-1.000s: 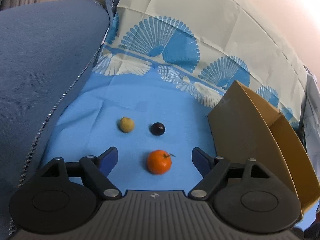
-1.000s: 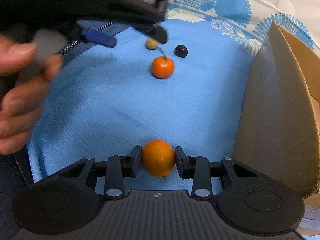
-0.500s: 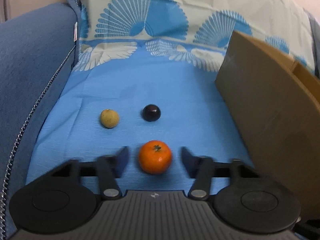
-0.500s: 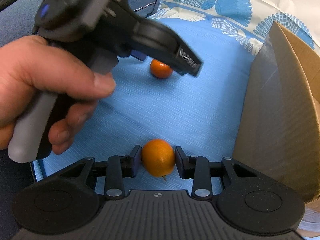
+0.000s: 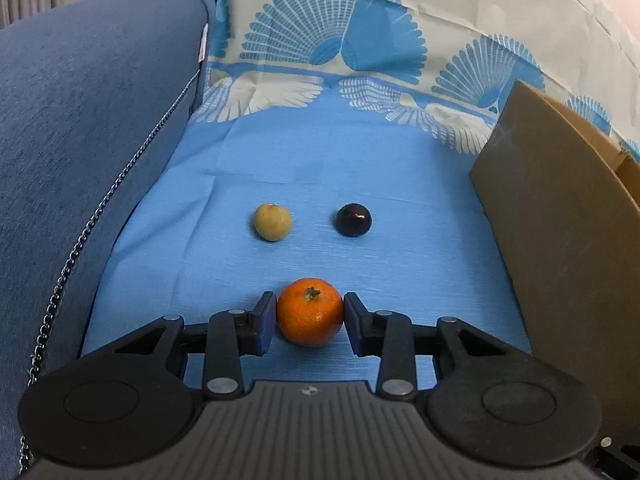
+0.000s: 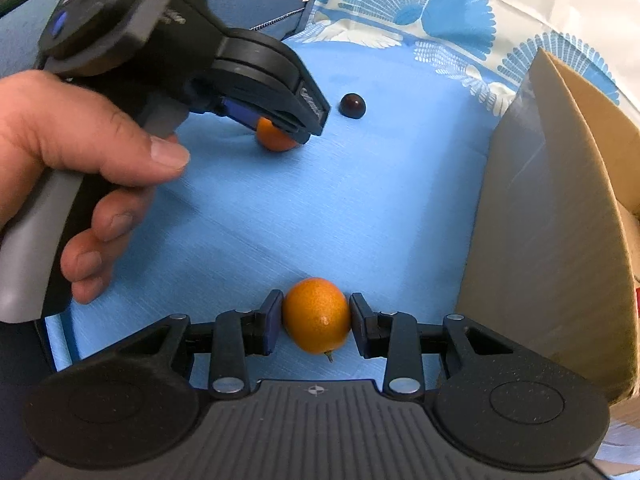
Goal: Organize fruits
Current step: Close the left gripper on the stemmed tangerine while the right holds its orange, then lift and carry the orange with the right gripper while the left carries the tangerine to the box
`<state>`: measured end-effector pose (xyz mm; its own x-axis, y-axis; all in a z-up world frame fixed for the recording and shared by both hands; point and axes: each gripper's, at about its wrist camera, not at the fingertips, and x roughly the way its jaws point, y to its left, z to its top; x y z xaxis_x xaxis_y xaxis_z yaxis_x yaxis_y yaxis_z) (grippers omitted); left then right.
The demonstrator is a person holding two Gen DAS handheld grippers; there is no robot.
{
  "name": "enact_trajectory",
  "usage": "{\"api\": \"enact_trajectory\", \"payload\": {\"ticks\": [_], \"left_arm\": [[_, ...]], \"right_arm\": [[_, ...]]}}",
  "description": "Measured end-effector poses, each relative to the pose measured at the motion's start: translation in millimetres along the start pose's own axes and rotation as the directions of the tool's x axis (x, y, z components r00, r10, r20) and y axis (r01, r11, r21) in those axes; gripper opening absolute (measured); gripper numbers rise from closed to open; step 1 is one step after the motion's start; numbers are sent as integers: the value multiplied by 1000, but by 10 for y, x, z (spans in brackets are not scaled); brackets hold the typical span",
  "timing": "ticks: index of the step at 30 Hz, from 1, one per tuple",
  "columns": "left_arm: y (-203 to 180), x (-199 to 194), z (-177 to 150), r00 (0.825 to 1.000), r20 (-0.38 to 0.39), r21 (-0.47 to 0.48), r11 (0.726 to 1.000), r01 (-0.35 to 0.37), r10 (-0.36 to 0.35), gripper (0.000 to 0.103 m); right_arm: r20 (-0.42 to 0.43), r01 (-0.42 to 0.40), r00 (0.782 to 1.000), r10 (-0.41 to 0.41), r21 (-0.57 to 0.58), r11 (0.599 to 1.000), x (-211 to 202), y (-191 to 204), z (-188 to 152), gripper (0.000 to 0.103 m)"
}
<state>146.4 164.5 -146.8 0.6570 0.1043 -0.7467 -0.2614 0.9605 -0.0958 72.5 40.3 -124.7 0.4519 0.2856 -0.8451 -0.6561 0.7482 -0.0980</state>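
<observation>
My left gripper [image 5: 310, 316] is shut on a tangerine [image 5: 310, 310] with a green stem, resting on the blue cloth. Beyond it lie a small yellow-brown fruit [image 5: 273, 222] and a dark round fruit [image 5: 353, 219]. My right gripper [image 6: 316, 316] is shut on a second orange fruit [image 6: 316, 314], low over the cloth. In the right wrist view the left gripper [image 6: 276, 128] with the hand holding it fills the upper left, its tangerine [image 6: 274, 138] partly hidden; the dark fruit [image 6: 352, 105] shows beside it.
A cardboard box [image 5: 560, 240] stands open on the right, close to both grippers; it also shows in the right wrist view [image 6: 560, 220]. A blue sofa cushion [image 5: 80, 140] rises on the left. A patterned cloth [image 5: 360, 40] covers the back.
My left gripper moved forward and down onto the tangerine and closed on it. My right gripper stayed still, holding its orange fruit.
</observation>
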Motion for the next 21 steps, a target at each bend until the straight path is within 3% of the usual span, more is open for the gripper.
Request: {"api": "enact_trajectory", "payload": {"ticks": [9, 15, 21], "left_arm": [[-3, -21, -2, 1000, 28, 4, 1000, -9, 9, 40], [35, -214, 19, 995, 96, -30, 1000, -4, 7, 40], [48, -548, 0, 980, 201, -60, 998, 7, 5, 40]], "right_arm": [[-2, -7, 1000, 7, 6, 1000, 2, -26, 23, 37], [38, -5, 999, 4, 25, 1000, -84, -53, 40, 37], [86, 9, 996, -11, 17, 1000, -236, -44, 1, 37]]}}
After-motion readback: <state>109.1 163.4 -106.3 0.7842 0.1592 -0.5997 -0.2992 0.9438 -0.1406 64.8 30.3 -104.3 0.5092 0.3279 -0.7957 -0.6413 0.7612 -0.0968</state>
